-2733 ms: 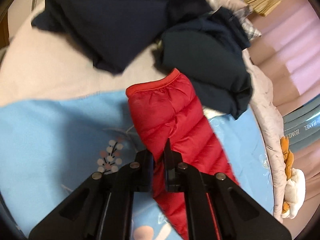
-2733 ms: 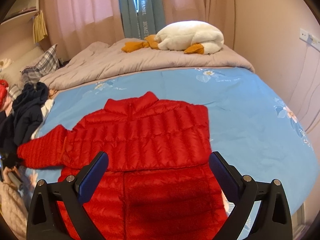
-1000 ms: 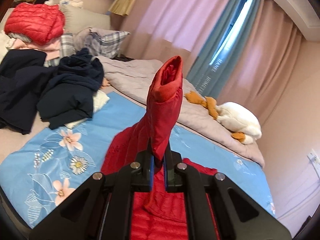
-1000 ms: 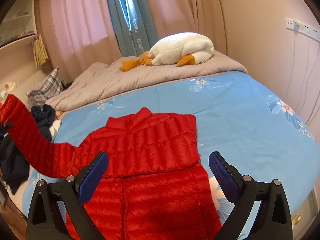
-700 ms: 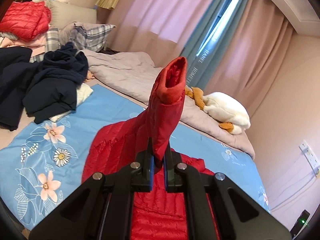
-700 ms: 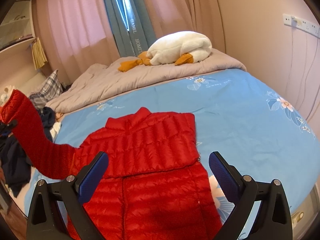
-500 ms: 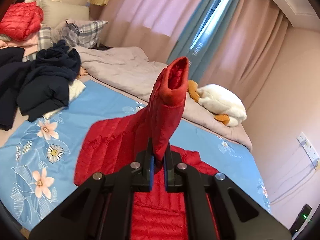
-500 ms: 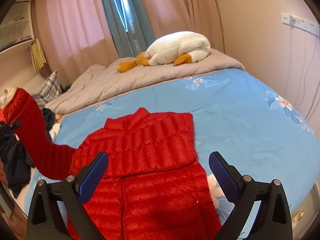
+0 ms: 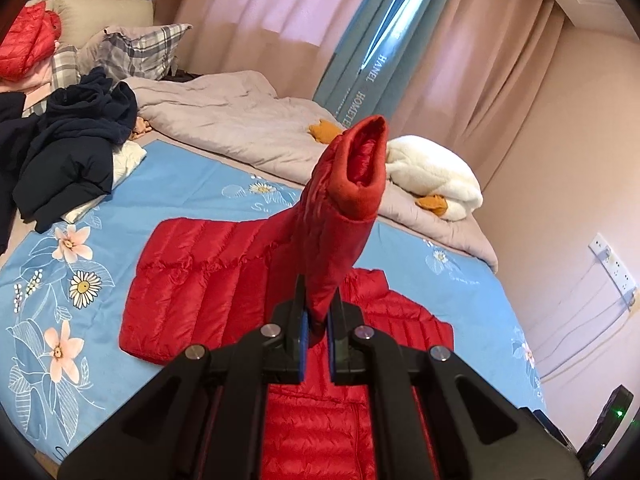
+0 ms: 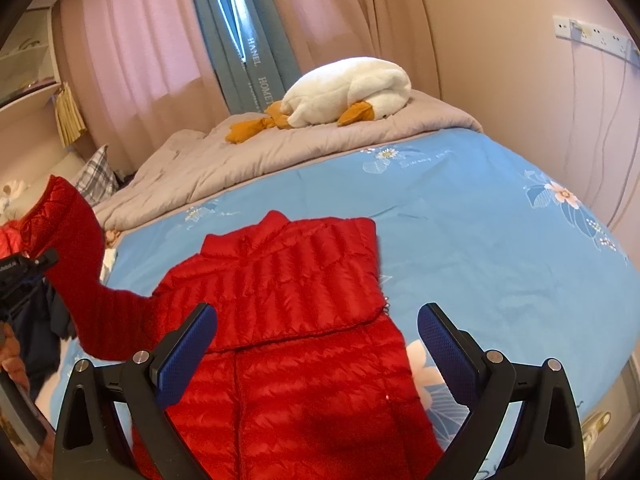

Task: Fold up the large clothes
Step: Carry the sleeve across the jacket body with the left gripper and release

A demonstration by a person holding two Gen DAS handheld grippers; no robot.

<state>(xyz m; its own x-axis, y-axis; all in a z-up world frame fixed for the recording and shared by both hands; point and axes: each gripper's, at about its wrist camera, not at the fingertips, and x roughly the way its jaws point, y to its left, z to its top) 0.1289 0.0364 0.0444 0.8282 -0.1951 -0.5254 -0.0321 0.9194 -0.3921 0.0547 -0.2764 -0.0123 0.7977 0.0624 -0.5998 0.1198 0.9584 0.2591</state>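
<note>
the bed [image 10: 480, 240], with its blue floral sheet, gives a broad flat surface, so the red down jacket [image 10: 288, 280] lies spread on it, collar far. its left sleeve [image 9: 340, 208] is lifted cuff-up, probably to swing it across the body. the left gripper [image 9: 316, 320] fingers pinch that sleeve; the right gripper [image 10: 316, 344] hovers near the hem, fingers spread wide and empty.

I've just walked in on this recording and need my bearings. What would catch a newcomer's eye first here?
The red puffer jacket spread on the blue floral bedsheet, with one sleeve lifted upright, pinched near its cuff in the left gripper. The right gripper hovers open above the jacket's lower half. Behind, a white plush goose lies on the grey quilt by the curtains.
</note>
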